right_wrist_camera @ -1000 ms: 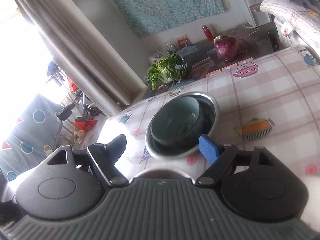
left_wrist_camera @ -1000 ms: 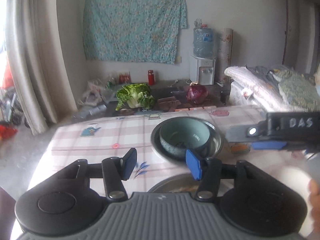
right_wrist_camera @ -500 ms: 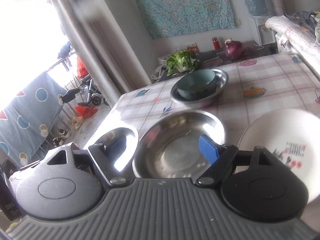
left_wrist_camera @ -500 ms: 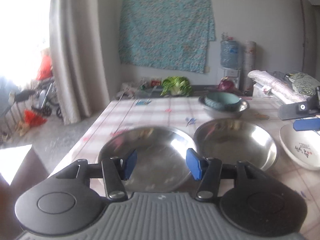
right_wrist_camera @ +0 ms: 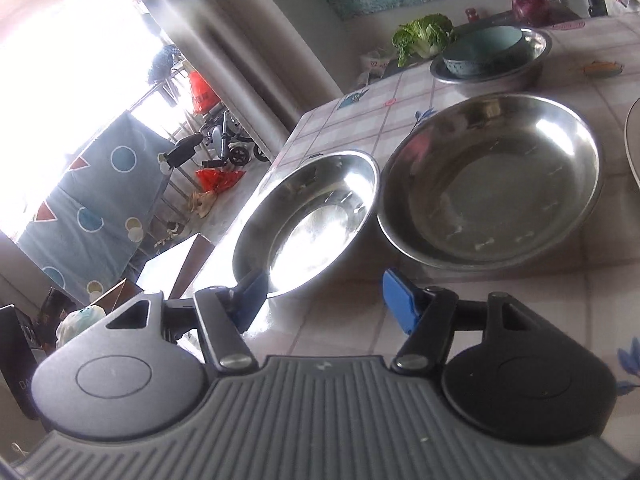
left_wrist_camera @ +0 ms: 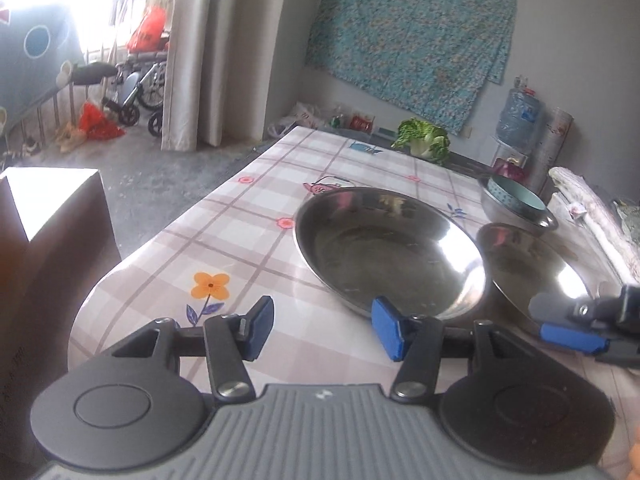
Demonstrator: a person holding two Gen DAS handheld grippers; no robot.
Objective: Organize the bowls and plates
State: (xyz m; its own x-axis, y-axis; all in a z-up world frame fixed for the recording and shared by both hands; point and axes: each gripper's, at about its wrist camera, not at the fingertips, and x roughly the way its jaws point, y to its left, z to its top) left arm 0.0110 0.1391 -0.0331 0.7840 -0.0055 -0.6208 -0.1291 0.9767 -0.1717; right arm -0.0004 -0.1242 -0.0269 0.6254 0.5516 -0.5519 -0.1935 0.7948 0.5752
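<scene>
Two empty steel plates lie side by side on the checked tablecloth: the left plate (left_wrist_camera: 384, 248) (right_wrist_camera: 308, 216) and the right plate (left_wrist_camera: 532, 268) (right_wrist_camera: 492, 180). Farther back a teal bowl (left_wrist_camera: 516, 196) (right_wrist_camera: 480, 48) sits inside a steel bowl (left_wrist_camera: 532, 216) (right_wrist_camera: 532, 56). My left gripper (left_wrist_camera: 322, 330) is open and empty, just short of the left plate's near rim. My right gripper (right_wrist_camera: 324, 300) is open and empty, in front of both plates; it also shows in the left wrist view (left_wrist_camera: 576, 328). A white plate's edge (right_wrist_camera: 632, 140) shows at the far right.
A cabbage (left_wrist_camera: 424, 140) and a red onion (right_wrist_camera: 530, 6) lie on a dark counter beyond the table's far end. The table's left edge (left_wrist_camera: 168, 232) drops to the floor, with a brown box (left_wrist_camera: 52, 216) below. Folded cloth (left_wrist_camera: 592, 216) lies at the right.
Both grippers have pulled back toward the table's near end and swung left. The two steel plates now lie close in front of them, and the stacked bowls are far away. Both stayed open.
</scene>
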